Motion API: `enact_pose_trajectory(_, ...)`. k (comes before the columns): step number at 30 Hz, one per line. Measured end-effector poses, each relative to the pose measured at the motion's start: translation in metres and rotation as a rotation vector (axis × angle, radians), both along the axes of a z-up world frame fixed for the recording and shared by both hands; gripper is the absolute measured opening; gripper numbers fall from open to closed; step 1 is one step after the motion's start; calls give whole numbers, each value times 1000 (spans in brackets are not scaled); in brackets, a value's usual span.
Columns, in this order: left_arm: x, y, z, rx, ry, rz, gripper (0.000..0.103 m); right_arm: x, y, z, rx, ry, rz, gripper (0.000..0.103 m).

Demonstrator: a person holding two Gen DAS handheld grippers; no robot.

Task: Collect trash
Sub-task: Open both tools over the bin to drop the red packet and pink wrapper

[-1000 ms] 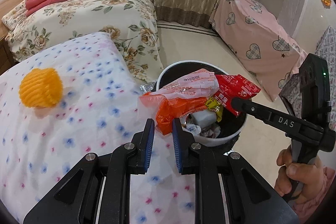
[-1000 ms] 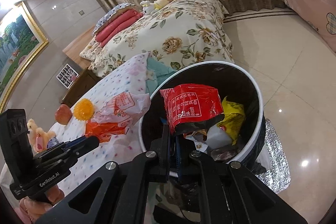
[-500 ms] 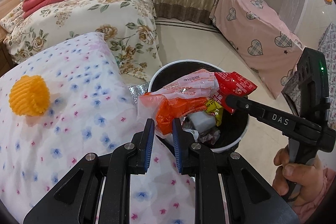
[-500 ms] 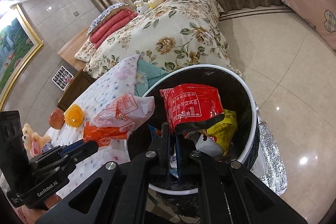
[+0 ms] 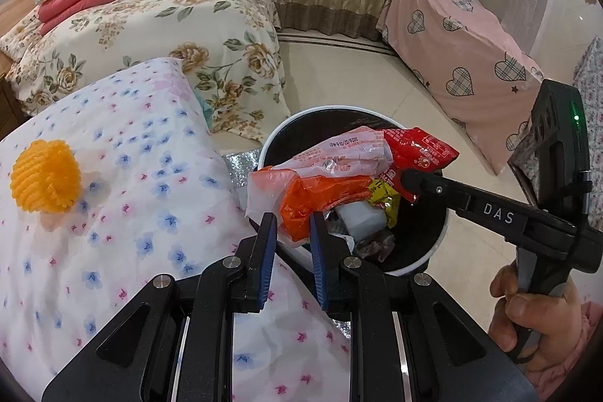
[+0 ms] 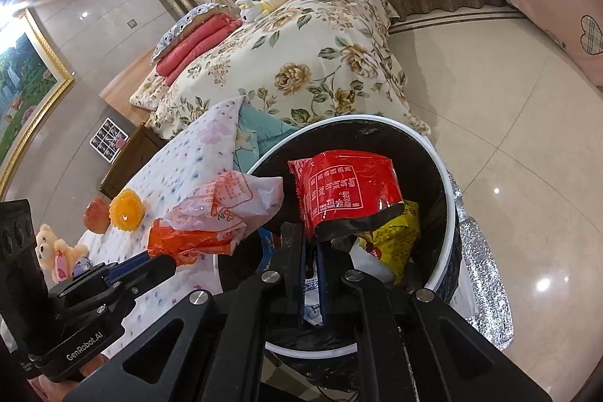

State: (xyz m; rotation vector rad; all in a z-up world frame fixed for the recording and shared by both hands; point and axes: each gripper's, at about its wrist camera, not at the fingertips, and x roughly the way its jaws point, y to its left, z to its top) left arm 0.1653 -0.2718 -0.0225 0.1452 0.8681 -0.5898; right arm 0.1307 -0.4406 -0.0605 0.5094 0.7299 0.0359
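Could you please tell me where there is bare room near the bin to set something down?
Bare dotted sheet lies between the orange pom-pom and the bin. Tiled floor past the bin is open. The bin mouth is crowded: orange-and-white bag, red packet.

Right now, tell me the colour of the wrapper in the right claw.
Red wrapper with white print, clearest in the right wrist view.

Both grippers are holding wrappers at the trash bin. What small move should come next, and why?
Probably open the right gripper: its red wrapper hangs inside the bin rim, so it should drop in. The left gripper holds the orange-and-white wrapper at the rim and may need shifting inward first.
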Motion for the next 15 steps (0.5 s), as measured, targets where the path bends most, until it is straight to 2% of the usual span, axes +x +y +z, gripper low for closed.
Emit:
enact_pose_trajectory(6,3,0,0,-4,9,14,20,2,-2,-2,5,7,-4,9)
enact_pose_trajectory(8,3,0,1,-8,5,18,25,3,-3,-3,8,12,-6,13)
enact_pose_trajectory(10,1,2,3,-15,4,17,33,2,-5,-4,25,19,-12,30)
enact_pose_trajectory(11,0,4,4,-18,0,22,39,2,-6,-3,29,16,-15,51)
enact_pose_trajectory(12,-1,6,5,-22,-2,26,41,0,-6,-3,31,11,-24,65)
enact_pose_trajectory(15,-2,15,8,-39,-5,47,46,-3,-4,1,35,4,-27,68)
